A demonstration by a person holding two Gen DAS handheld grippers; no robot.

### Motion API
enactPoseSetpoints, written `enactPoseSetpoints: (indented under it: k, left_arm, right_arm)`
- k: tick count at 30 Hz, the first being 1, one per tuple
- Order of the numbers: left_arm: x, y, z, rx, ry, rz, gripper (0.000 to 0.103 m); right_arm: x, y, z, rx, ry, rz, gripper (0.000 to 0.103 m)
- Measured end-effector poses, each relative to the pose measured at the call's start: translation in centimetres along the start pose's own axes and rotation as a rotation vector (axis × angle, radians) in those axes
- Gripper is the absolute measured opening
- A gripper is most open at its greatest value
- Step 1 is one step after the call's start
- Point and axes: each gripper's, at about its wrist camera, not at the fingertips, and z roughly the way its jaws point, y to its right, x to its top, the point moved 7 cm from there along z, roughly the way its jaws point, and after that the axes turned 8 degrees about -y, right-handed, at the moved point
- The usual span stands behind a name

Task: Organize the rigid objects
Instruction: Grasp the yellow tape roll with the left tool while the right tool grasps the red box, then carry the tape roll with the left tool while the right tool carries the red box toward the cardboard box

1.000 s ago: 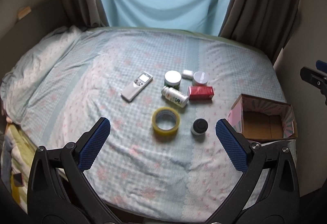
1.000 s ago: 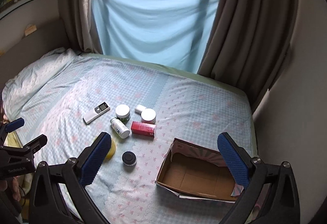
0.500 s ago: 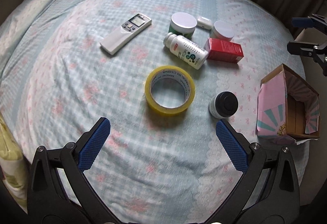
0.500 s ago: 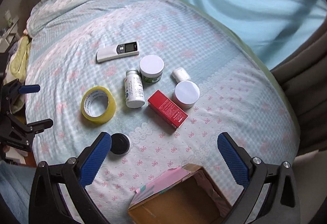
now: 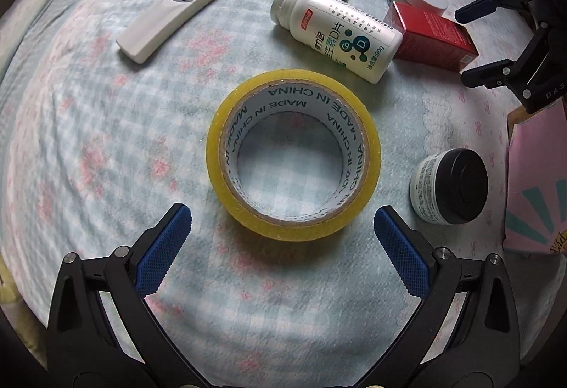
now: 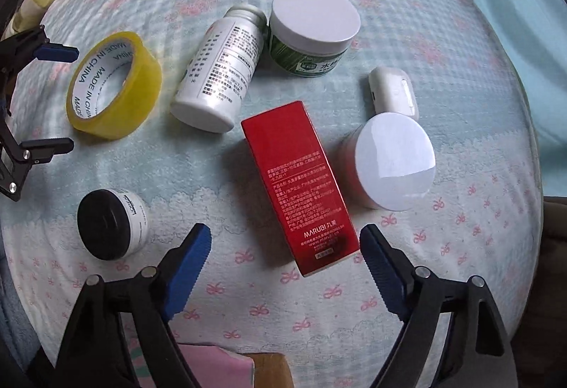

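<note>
Now both jaws are down over the bed, each lined up on its own item.
Since a second ago I dropped from a wide view of the room to close range. My left gripper [image 5: 282,221] stands wide open and empty, the tape roll [image 5: 293,154] just ahead of its tips. My right gripper [image 6: 285,241] is closing, the red box [image 6: 299,189] end between the jaws, pads not touching. The cardboard box [image 5: 538,189] waits nearby; nothing packed yet.
</note>
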Motion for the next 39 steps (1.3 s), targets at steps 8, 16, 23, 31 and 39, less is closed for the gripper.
enactPoseSetpoints:
  k: [8, 16, 23, 31, 39]
  left_arm:
    - [2.0, 1.0, 2.0, -0.003, -0.005, 0.014, 0.102]
    - [4.8, 1.6, 2.0, 0.037, 0.0, 0.049, 0.102]
    - [5.8, 1.7, 2.5, 0.082, -0.047, 0.094, 0.097]
    - [5.6, 1.4, 1.9, 0.056, -0.028, 0.092, 0.096]
    - [4.7, 1.7, -1.6, 0.036, 0.035, 0.08, 0.096]
  right_arm:
    - [1.9, -0.2, 1.1, -0.011, -0.015, -0.149, 0.067]
    - [4.9, -0.1, 1.7, -0.012, -0.034, -0.211, 0.051]
    - [6.0, -0.1, 2.8, -0.06, -0.078, -0.235, 0.042]
    - [4.9, -1.5, 2.6, -0.092, -0.08, -0.188, 0.04]
    - [3.5, -0.3, -0.5, -0.033, -0.04, 0.036, 0.039]
